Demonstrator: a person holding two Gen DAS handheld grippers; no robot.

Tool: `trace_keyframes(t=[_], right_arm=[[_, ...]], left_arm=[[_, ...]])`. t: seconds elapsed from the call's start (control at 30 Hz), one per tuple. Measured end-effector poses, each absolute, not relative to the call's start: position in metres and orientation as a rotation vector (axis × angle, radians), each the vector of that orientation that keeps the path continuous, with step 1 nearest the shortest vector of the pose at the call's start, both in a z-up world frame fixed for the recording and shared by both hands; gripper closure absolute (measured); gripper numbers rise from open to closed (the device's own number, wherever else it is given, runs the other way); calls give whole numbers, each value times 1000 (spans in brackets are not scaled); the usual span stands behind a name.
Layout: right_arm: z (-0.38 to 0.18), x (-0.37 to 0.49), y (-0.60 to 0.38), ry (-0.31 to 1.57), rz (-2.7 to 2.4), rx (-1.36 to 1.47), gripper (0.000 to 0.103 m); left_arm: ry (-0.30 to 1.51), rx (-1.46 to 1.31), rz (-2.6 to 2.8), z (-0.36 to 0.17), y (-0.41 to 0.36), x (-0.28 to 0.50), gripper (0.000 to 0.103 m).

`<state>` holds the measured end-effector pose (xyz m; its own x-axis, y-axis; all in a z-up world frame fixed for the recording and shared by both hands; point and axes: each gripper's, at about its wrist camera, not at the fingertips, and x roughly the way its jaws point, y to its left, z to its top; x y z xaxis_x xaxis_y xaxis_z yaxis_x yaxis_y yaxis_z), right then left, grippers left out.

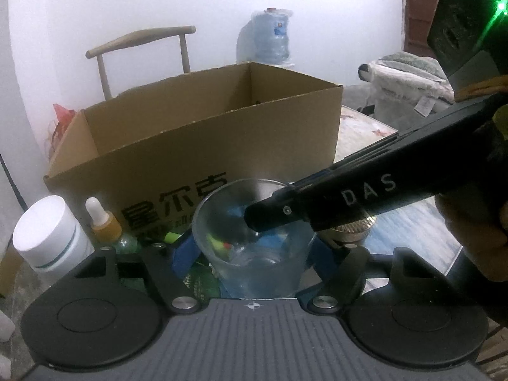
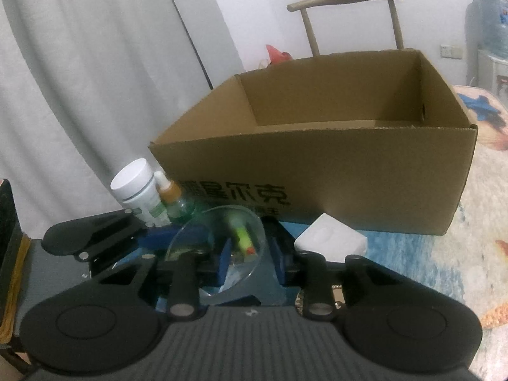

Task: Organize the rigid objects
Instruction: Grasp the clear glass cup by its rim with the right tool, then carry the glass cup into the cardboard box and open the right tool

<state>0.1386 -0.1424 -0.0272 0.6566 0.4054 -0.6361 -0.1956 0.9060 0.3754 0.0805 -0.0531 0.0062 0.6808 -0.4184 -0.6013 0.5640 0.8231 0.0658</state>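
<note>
A clear glass cup [image 1: 254, 263] stands in front of an open cardboard box [image 1: 190, 146]. My left gripper [image 1: 252, 243] has its blue fingers [image 1: 185, 250] against the cup's two sides and is shut on it. My right gripper [image 1: 263, 219] reaches in from the right, one finger dipping inside the cup. In the right wrist view the right gripper [image 2: 253, 255] straddles the right wall of the cup [image 2: 203, 238], with one blue finger [image 2: 226, 262] inside and the other outside, shut on that wall. A yellow-green marker [image 2: 243, 238] shows through the glass.
A white jar [image 1: 47, 231] and an amber dropper bottle [image 1: 101, 219] stand left of the cup by the box's front. A white block [image 2: 330, 238] lies to the right, and a round gold tin [image 1: 352, 228] sits under the right gripper. A chair [image 1: 139, 41] stands behind the box.
</note>
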Motion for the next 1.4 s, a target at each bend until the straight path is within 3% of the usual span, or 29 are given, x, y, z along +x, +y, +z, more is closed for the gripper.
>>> trace_keyframes(t=[0.2,0.43,0.7,0.93,1.1,1.4], right_arm=[[-28,140,-145,792,329,288,83],[-13,133,-145,763,338,284,83],[65,135,-135,622,391,201,82],[123,225,-128,585,467,179,82],[111,322,-133,700,474,266,82],[34,430,-140,938,411,370,82]], left_arm=[[602,231,-541,6,-54,78,29],[558,215,-533,20,-52,68,30],[398,229,-509,90,-38,66,30],[378,232,-454,147,-27,144,30],[480,219,-427,144,-25,228,29],[724,201,-415,87,-27,326,29]])
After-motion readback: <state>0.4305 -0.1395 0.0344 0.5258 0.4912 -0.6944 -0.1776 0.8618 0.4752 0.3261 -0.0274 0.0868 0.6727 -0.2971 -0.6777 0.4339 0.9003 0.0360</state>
